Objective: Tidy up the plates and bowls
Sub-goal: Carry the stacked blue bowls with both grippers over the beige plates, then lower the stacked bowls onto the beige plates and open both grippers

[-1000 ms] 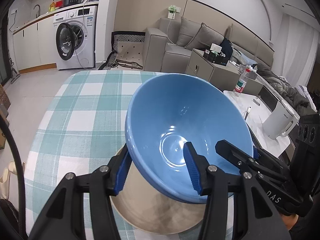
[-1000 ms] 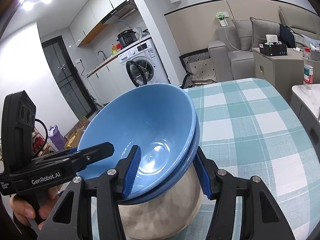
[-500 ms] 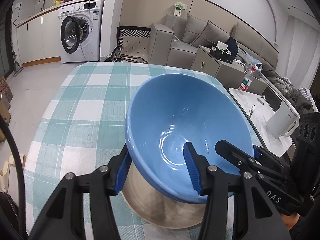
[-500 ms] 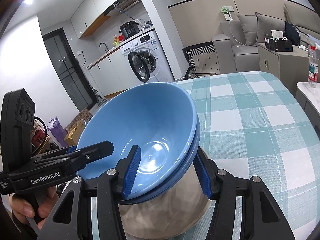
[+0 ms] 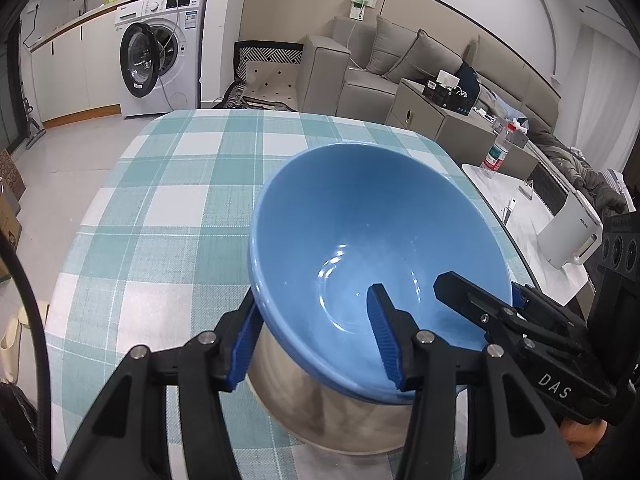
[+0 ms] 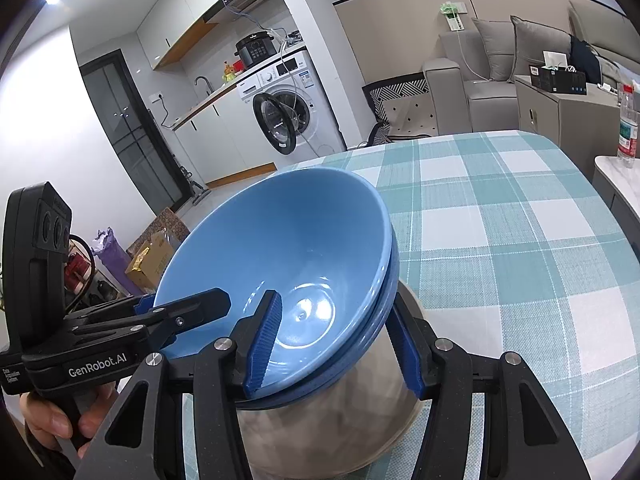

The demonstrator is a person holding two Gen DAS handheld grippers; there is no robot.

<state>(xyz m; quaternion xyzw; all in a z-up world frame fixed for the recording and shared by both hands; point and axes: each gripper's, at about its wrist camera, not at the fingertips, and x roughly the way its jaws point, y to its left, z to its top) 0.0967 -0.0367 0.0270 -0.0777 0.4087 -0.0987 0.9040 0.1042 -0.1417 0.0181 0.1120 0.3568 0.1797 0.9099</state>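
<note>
The 2 nested blue bowls (image 5: 372, 248) are carried tilted above the checked table (image 5: 168, 184), near the beige plate (image 5: 320, 412), clamped at opposite rims by left gripper (image 5: 316, 340) and right gripper (image 6: 336, 340) for balance.

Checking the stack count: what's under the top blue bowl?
Under the top blue bowl the right wrist view shows a second blue rim nested below, then a wider pale dish on the checked tablecloth. The bowl covers everything inside that dish.
</note>
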